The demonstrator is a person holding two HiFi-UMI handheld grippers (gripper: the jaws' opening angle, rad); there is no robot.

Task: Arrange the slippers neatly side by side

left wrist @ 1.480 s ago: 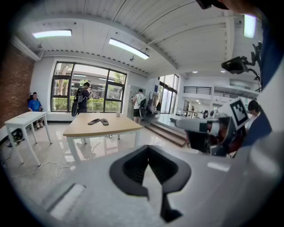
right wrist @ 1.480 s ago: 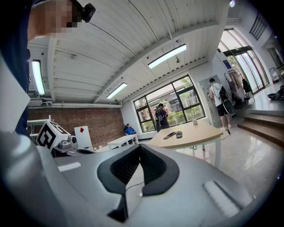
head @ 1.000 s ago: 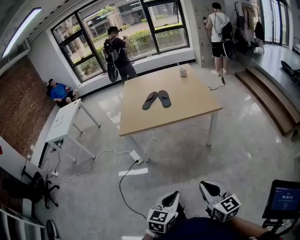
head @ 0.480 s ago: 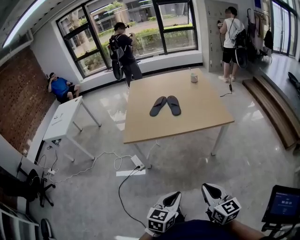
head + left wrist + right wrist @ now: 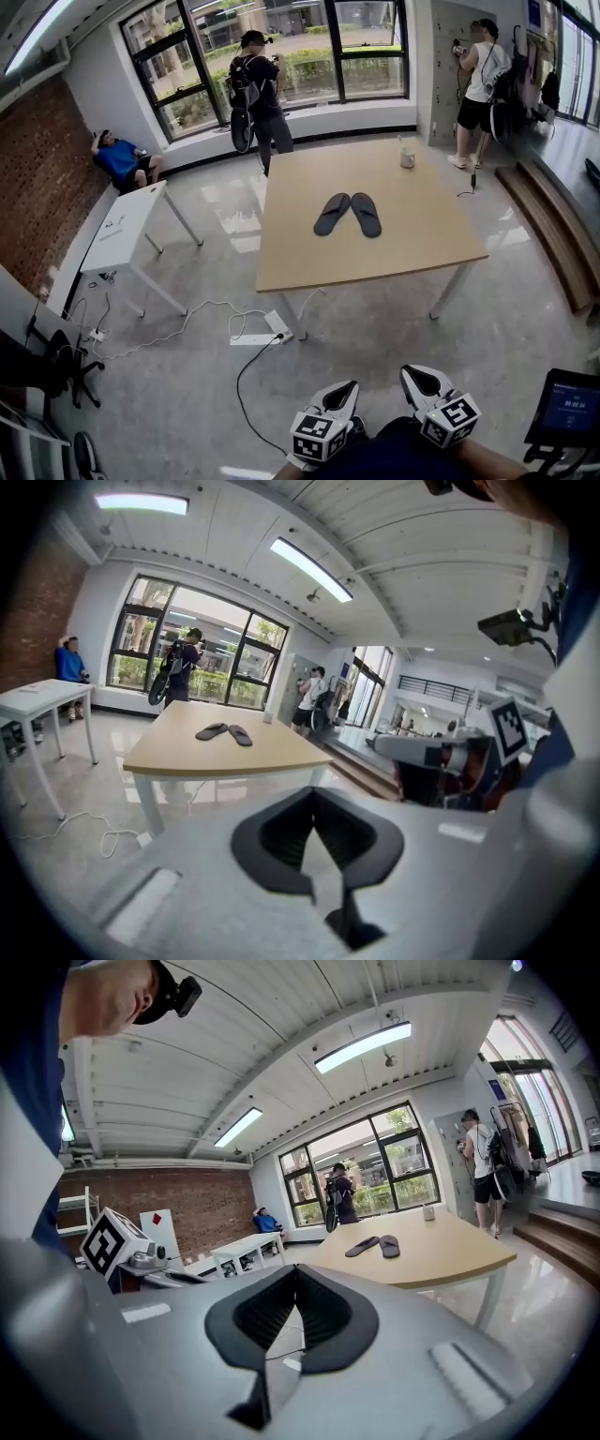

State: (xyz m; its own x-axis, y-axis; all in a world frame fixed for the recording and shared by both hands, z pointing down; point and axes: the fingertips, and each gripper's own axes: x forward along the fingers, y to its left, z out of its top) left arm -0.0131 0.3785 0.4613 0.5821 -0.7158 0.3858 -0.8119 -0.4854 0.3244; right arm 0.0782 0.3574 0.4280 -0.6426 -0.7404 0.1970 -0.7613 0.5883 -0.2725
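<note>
Well short of the table (image 5: 412, 246), my left gripper (image 5: 343, 392) and right gripper (image 5: 417, 377) sit side by side at the bottom of the head view. Both point toward the table, and each has its jaws clenched on nothing.

Open grey floor lies between me and the table's near edge. A black cable (image 5: 242, 380) loops across that floor from a white power strip (image 5: 255, 338) just beside the table's near left leg. A pale cord (image 5: 173, 330) trails off left toward a white side table (image 5: 122, 225). A low wooden step (image 5: 548, 234) runs along the right side of the room, leaving a clear lane beside the table. A small screen (image 5: 567, 403) stands close at my right, and a dark office chair (image 5: 61, 367) sits at the far left.

The tabletop is pale wood. Near its middle the two slippers lie in a V, toes close at the far end and heels spread toward me: the left-hand slipper (image 5: 331, 215) slants outward, the right-hand slipper (image 5: 366, 215) less so. A cup (image 5: 408, 158) stands near the far right corner, well apart from them.

One person (image 5: 258, 89) stands at the windows, another (image 5: 122, 159) sits on the floor by the brick wall (image 5: 37, 187), and a third (image 5: 483, 80) stands at the far right.
</note>
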